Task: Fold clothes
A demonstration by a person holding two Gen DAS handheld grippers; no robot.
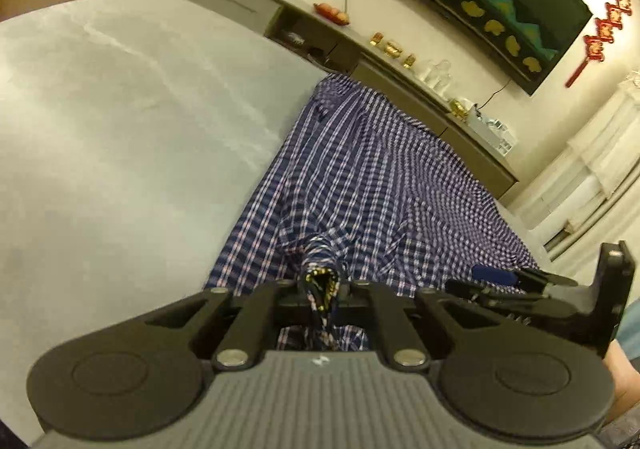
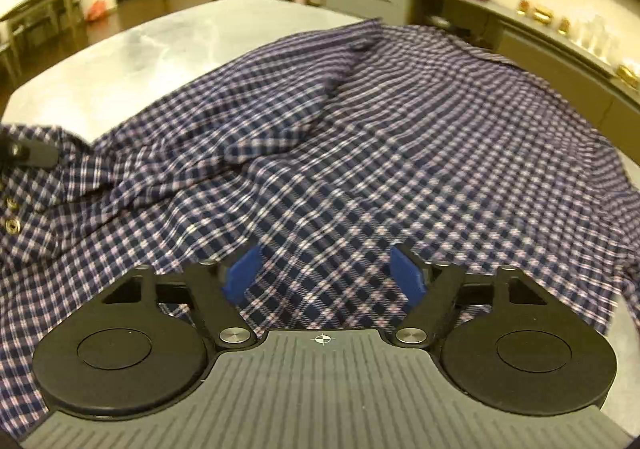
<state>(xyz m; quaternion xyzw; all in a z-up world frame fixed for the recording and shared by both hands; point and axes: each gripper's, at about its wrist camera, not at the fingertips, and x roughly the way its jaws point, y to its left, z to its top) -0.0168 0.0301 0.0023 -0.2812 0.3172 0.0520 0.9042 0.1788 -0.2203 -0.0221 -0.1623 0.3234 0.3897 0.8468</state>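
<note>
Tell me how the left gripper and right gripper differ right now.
The left gripper is shut, pinching a bunched fold of the plaid shirt; the right gripper is open, holding nothing. The left one lifts cloth, while the right one's blue fingers straddle flat fabric. Both are over the same shirt on the table.

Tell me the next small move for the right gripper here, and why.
Probably lower and close the right gripper on the plaid shirt. Its blue fingers stand open just above the cloth and hold nothing, while the left gripper already pinches a bunched edge. A second grip seems needed before lifting a fold.
</note>
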